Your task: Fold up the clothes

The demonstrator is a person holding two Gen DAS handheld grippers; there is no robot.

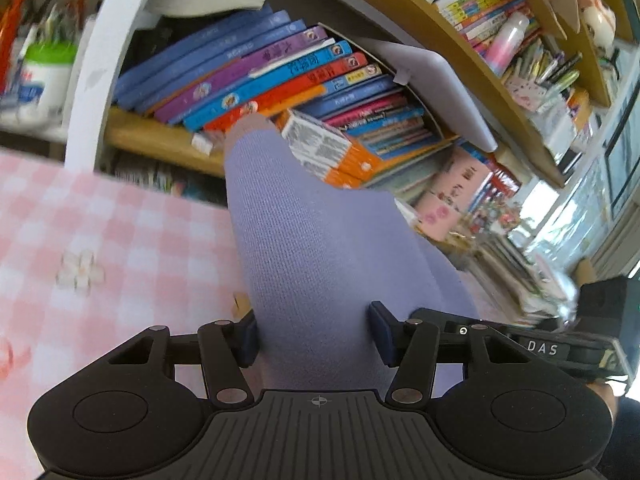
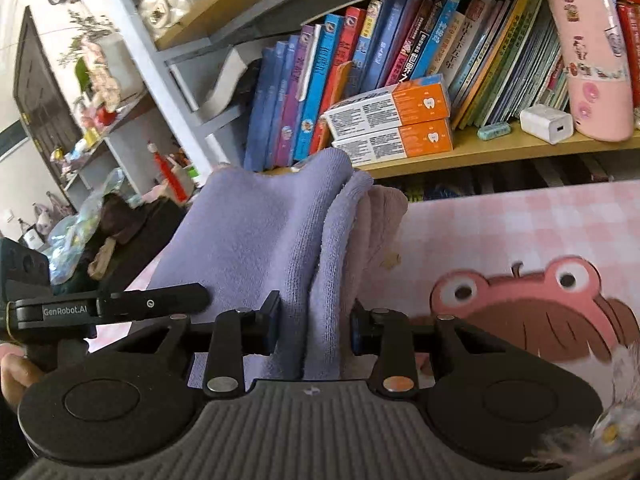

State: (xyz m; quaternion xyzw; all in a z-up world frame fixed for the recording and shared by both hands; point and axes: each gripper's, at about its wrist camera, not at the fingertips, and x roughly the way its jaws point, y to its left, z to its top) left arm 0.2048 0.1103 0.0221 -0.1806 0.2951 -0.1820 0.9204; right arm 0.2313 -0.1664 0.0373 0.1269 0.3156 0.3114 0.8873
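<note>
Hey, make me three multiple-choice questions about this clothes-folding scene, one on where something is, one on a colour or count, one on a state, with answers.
1. Where do the orange-and-white boxes lie?
A. on the tablecloth
B. on the wooden shelf in front of the books
C. in the right gripper

2. What colour is the garment that both grippers hold?
A. lilac purple
B. green
C. red

3. How is the right gripper set?
A. wide open over bare tablecloth
B. shut on the garment
C. shut on a book

Answers: 1 B, the two boxes are stacked on the wooden shelf before the books. 2 A, the knit shows lilac in both views. 3 B, its fingers press bunched fabric; the left gripper clamps it likewise above the pink checked tablecloth.
</note>
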